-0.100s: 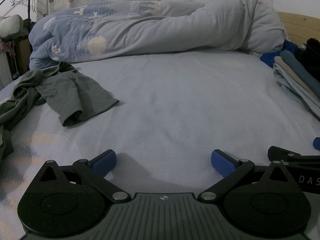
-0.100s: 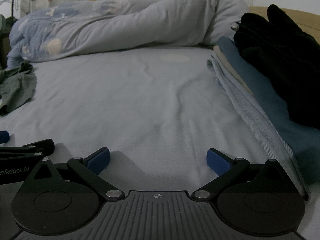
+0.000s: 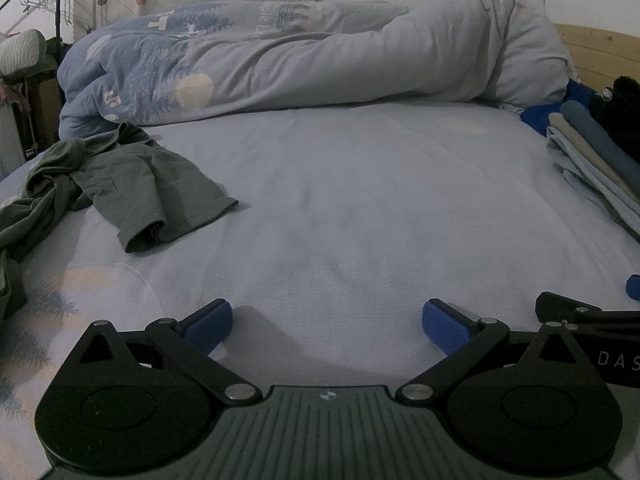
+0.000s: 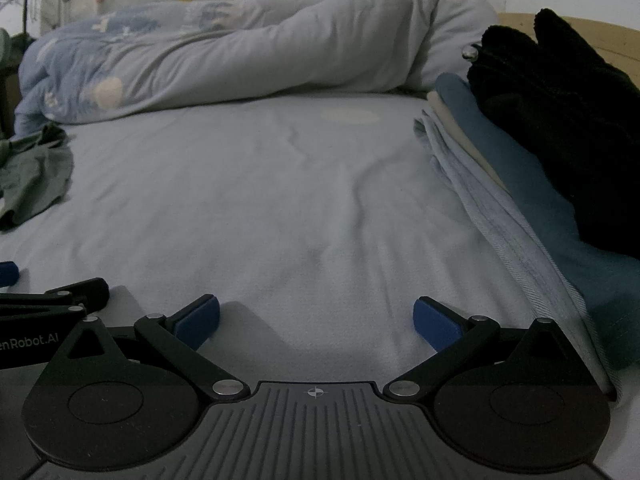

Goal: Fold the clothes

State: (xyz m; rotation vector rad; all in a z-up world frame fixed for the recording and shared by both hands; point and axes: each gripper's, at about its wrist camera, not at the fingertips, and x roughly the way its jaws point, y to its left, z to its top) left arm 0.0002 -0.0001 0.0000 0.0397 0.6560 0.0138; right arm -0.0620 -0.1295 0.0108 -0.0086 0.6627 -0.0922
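Crumpled grey-green T-shirt on bed: likely light, limp; pinch hem or sleeve cuff; left hand-held gripper and right hand-held gripper both wide, empty.

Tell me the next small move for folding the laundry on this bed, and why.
Probably swing the left gripper left toward the crumpled grey-green shirt and take hold of its near sleeve. Both it and the right gripper are open and empty over bare sheet, the folded stack looks done, and that shirt is the only unfolded garment.
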